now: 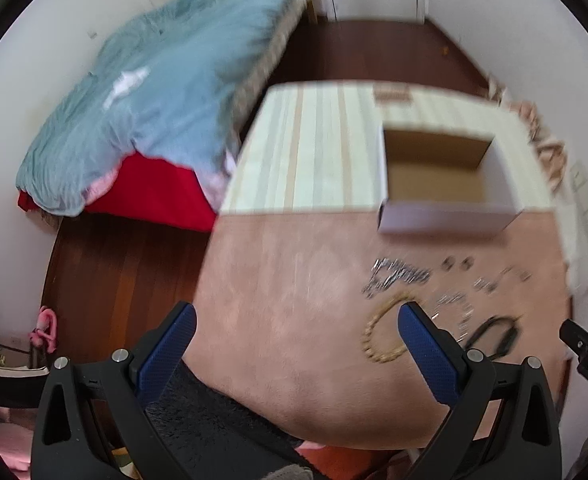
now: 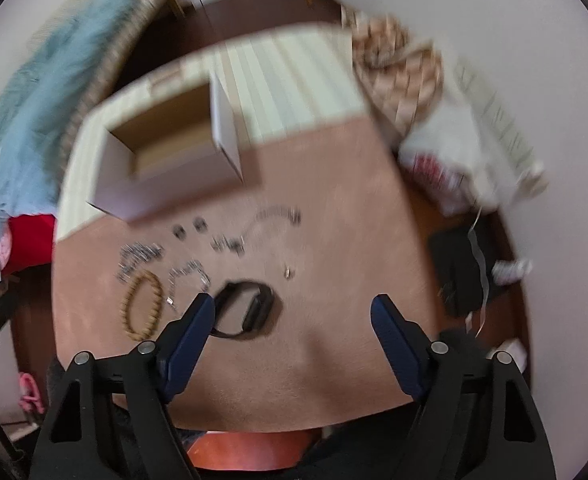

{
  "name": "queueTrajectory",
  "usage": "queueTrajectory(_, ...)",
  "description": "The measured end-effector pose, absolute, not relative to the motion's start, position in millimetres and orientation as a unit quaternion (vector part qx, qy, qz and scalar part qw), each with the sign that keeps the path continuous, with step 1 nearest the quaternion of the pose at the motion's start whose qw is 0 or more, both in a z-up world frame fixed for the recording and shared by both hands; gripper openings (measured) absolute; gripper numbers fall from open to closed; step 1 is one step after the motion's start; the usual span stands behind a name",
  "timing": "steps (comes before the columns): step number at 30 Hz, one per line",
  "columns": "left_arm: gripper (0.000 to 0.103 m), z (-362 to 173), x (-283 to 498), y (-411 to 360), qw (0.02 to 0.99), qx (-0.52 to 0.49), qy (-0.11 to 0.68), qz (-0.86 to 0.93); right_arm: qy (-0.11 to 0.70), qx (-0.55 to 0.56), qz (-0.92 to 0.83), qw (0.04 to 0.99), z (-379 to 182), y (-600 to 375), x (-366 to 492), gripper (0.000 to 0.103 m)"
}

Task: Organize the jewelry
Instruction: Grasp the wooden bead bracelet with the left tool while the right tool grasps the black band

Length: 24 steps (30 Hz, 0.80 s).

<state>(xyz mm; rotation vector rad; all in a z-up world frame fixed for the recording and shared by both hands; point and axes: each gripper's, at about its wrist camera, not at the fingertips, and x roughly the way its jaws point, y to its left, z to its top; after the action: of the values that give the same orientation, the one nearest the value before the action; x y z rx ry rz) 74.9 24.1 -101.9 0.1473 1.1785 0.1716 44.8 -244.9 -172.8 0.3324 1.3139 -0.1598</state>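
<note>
Several pieces of jewelry lie on a pink cloth [image 2: 334, 208]: a wooden bead bracelet [image 2: 142, 306], silver chains [image 2: 140, 254], small earrings [image 2: 190, 228], a thin necklace [image 2: 274, 216], a ring [image 2: 290, 272] and a black band watch [image 2: 250, 308]. An open white cardboard box [image 2: 166, 160] stands behind them. My right gripper [image 2: 292, 308] is open above the cloth, just right of the watch. My left gripper [image 1: 296, 314] is open and empty, left of the bead bracelet [image 1: 382, 336]; the box [image 1: 442, 184] is ahead to the right. Both views are blurred.
A striped mat [image 1: 306, 148] covers the table's far half. A bed with a blue blanket [image 1: 154, 100] and red sheet stands left. A woven bag [image 2: 398, 64] and white items [image 2: 474, 152] sit at the table's right. Dark wooden floor surrounds the table.
</note>
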Motion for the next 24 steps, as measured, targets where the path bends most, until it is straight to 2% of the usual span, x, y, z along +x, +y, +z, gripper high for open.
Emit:
queueTrajectory(4,0.103,-159,82,26,0.793,0.087,0.598,0.078,0.645,0.189,-0.072,0.737,-231,-239,48,0.076)
queueTrajectory(6,0.102,-182,85,27,0.778,0.085,0.619,0.066,0.652,0.198,-0.068,0.728,-248,-234,48,0.071)
queueTrajectory(7,0.099,-192,86,27,0.773,0.081,0.627,0.057,0.655,0.199,-0.067,0.726,-255,-230,48,0.069)
queueTrajectory(8,0.090,-199,87,27,0.767,0.078,0.634,0.052,0.657,0.201,-0.065,0.724,-260,-228,48,0.062)
queueTrajectory(10,0.083,-215,90,24,0.753,0.067,0.654,0.034,0.646,0.189,-0.062,0.737,-261,-219,49,0.050)
queueTrajectory(12,0.083,-224,91,20,0.747,0.063,0.661,0.020,0.645,0.183,-0.061,0.740,-263,-214,49,0.019)
queueTrajectory(14,0.082,-230,93,15,0.746,0.068,0.662,0.007,0.647,0.187,-0.057,0.737,-263,-209,52,0.014)
queueTrajectory(17,0.081,-238,95,7,0.742,0.078,0.665,-0.011,0.645,0.186,-0.056,0.739,-265,-207,47,0.013)
queueTrajectory(18,0.074,-241,95,6,0.739,0.073,0.670,-0.017,0.645,0.186,-0.056,0.739,-265,-206,46,0.013)
queueTrajectory(20,0.050,-237,96,6,0.745,0.057,0.664,-0.034,0.644,0.188,-0.054,0.739,-262,-206,44,0.013)
queueTrajectory(21,0.042,-235,96,4,0.745,0.053,0.664,-0.047,0.644,0.189,-0.054,0.739,-262,-207,45,0.013)
queueTrajectory(23,0.011,-234,95,-2,0.746,0.054,0.661,-0.062,0.644,0.191,-0.055,0.738,-262,-205,44,0.013)
queueTrajectory(24,0.007,-234,94,-4,0.745,0.058,0.661,-0.067,0.645,0.192,-0.054,0.738,-263,-202,44,0.013)
